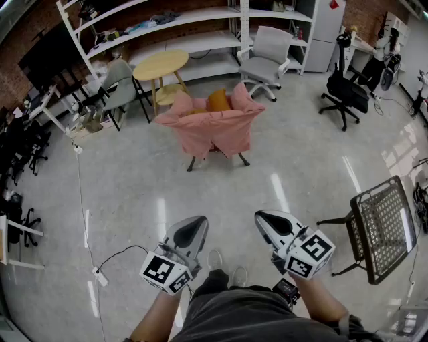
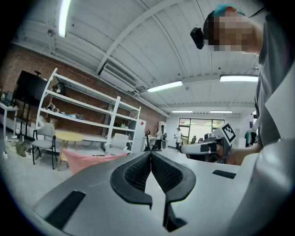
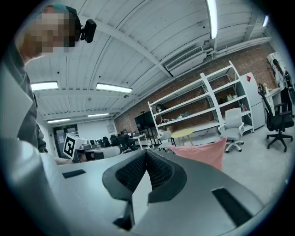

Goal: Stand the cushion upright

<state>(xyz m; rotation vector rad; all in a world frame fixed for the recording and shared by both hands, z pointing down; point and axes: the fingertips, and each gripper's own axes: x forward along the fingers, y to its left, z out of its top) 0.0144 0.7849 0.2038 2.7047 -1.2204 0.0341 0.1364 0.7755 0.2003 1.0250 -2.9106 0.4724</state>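
Head view: the orange cushion (image 1: 217,100) sits low in the pink-draped chair (image 1: 212,133), well apart across the floor from the left claw (image 1: 195,224) and right claw (image 1: 265,219), both held low and forward, judged a posture for walking in. Left gripper view: left claw closed, empty, aimed past the chair. Right gripper view: right claw likewise closed on nothing.

Pale grey left tongs (image 1: 197,222) and right tongs (image 1: 262,218), black meshed pads (image 2: 136,174), black-and-white marker cubes (image 1: 165,272)

A brick wall (image 2: 20,62) backs white shelving (image 1: 200,17), a round yellow table (image 1: 160,65) and an office chair (image 1: 267,57) on glossy floor (image 1: 134,194).
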